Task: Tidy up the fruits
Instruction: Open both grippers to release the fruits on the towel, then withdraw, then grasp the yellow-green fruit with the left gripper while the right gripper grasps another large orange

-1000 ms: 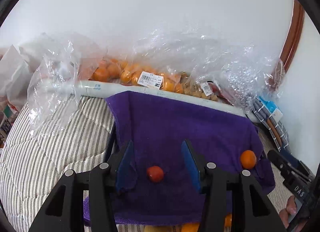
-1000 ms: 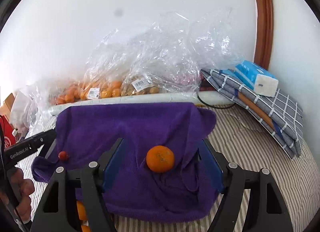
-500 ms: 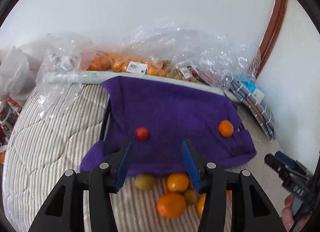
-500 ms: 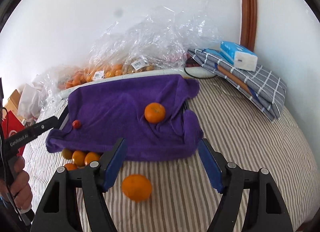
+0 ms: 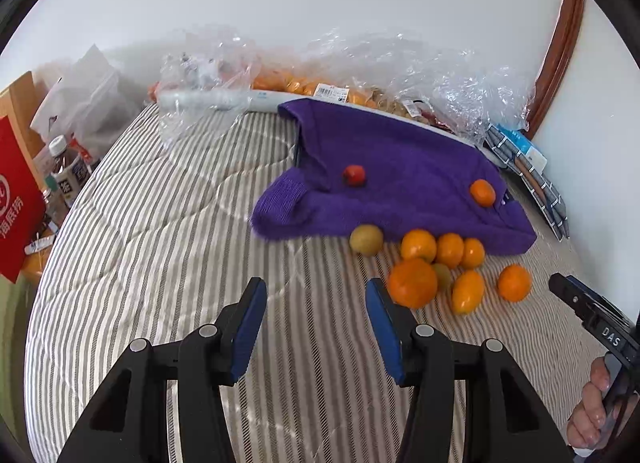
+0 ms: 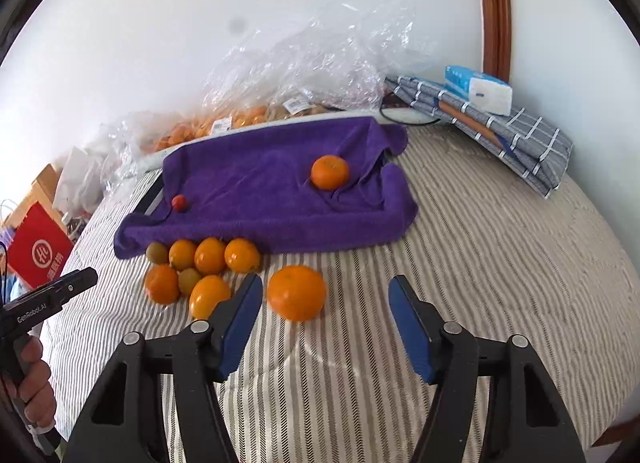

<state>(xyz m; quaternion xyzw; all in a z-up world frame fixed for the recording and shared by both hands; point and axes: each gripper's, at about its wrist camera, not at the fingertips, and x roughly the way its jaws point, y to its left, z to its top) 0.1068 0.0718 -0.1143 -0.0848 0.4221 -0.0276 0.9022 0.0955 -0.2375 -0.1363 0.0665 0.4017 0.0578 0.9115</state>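
Both grippers hang over a striped bed, and neither holds anything. The right gripper has its jaws wide apart, with a big orange lying on the bed just ahead of them, nearer the left jaw – that looks like the fruit lined up for the next pick. The left gripper is open too, over bare bedding, with another large orange just off its right jaw.

The rest of the loose fruit sits in a cluster against the near edge of a purple towel: several oranges and a couple of dull green-brown fruits, touching one another. Two pieces already rest on the towel, well apart – a small red fruit at its left side and an orange toward its right. That spacing suggests the towel (it seems to drape over a tray, judging by the raised rim) is the sorting place, one kind to each side.

Bags of more fruit lie behind it along the wall. Round fruit on soft bedding may roll when nudged, so the jaws should straddle it squarely before closing.
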